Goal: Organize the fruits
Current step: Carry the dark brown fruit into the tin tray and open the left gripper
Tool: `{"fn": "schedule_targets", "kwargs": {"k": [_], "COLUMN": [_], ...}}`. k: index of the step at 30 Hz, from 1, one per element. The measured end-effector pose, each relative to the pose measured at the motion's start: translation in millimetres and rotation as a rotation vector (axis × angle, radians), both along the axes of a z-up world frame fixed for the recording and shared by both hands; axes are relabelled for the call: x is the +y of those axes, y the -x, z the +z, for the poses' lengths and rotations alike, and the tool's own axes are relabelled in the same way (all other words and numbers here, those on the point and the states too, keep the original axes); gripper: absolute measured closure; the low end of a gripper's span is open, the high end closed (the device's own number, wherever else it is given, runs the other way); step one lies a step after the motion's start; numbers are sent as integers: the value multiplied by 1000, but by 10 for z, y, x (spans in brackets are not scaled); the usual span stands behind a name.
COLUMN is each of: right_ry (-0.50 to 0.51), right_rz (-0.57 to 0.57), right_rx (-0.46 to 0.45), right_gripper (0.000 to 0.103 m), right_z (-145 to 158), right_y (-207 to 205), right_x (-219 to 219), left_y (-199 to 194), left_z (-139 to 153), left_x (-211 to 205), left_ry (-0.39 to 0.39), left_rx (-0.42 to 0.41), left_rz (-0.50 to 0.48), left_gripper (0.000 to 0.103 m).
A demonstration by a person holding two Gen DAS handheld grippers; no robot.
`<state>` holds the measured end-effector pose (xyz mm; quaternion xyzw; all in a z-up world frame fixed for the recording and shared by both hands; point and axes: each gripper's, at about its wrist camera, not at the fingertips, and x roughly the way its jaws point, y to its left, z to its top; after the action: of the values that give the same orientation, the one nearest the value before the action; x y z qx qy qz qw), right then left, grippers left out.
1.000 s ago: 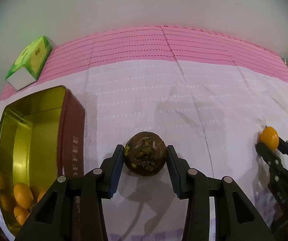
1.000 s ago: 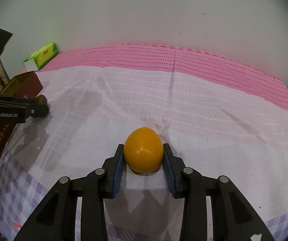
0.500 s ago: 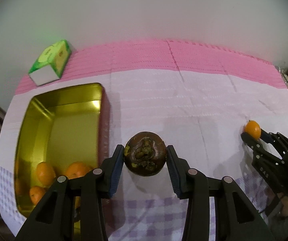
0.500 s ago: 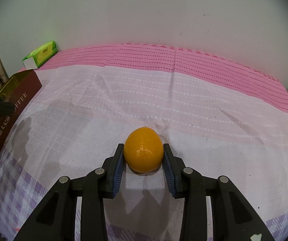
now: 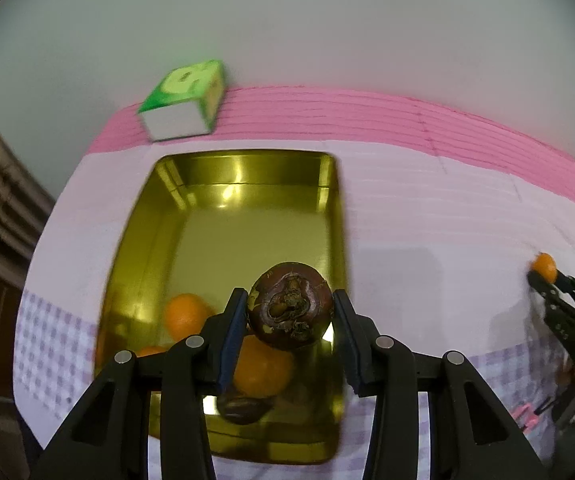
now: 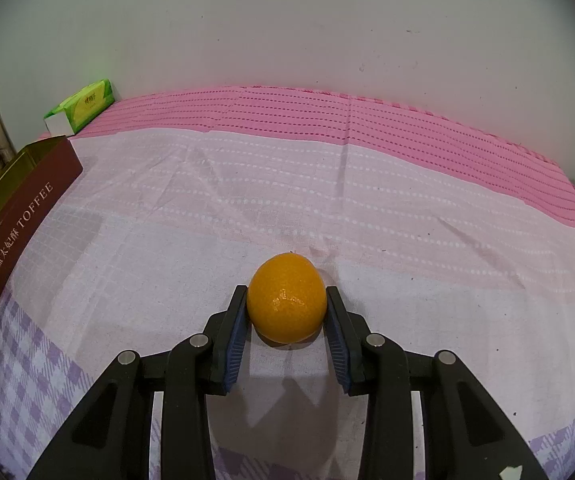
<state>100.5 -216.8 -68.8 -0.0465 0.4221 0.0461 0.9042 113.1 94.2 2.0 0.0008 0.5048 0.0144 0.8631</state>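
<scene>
Left wrist view: the left gripper [image 5: 290, 317], its black fingers rising from the bottom edge, is clamped on a dark purple-brown mangosteen [image 5: 290, 307] at lower centre, the blue pads [image 5: 234, 332] pressed to both sides of the fruit. The mangosteen hangs above the near right part of an open gold tin [image 5: 223, 184] that fills the middle of the frame. In the tin's near end, at lower left of centre, lie several oranges [image 5: 262, 370], and a second dark fruit [image 5: 243, 409] lies just below them. A green tissue box [image 5: 183, 100] sits at upper left on the pink band of the tablecloth [image 5: 427, 216], against the pale wall. At the far right edge the right gripper [image 5: 545, 278] shows small, closed on an orange [image 5: 544, 266] resting on the cloth.

Right wrist view: the right gripper [image 6: 286, 312] grips the orange [image 6: 286, 297] at lower centre, both blue pads touching its sides, the fruit resting on the pink and white tablecloth [image 6: 327, 200]. The tin [image 6: 19, 216], maroon outside and lettered TOFFEE, stands at the left edge, well apart from the orange; orange fruit shows inside it. The green tissue box [image 6: 81, 107] lies at upper left beyond the tin, beside the wall.
</scene>
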Motion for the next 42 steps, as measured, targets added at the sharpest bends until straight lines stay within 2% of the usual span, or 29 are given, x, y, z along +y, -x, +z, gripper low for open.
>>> {"fn": "schedule_targets", "kwargs": {"k": [12,23,42], "right_ry": [7,9,10], "right_rz": [-1,-1,-1], "right_rx": [-1,-2,-2], "right_gripper": [69,69,69], "right_z": [0,1,1], "right_y": [0,-3,-4], "right_x": [3,1,0], "left_y": [0,-13,-37], "left_z": [-148,-333,-366], "left_x": [466,569,654], "left_ry": [-18,-30,-56], "left_rx": [19,57,97], "left_rz": [87,105,116], "left_gripper": [60,60,59]}}
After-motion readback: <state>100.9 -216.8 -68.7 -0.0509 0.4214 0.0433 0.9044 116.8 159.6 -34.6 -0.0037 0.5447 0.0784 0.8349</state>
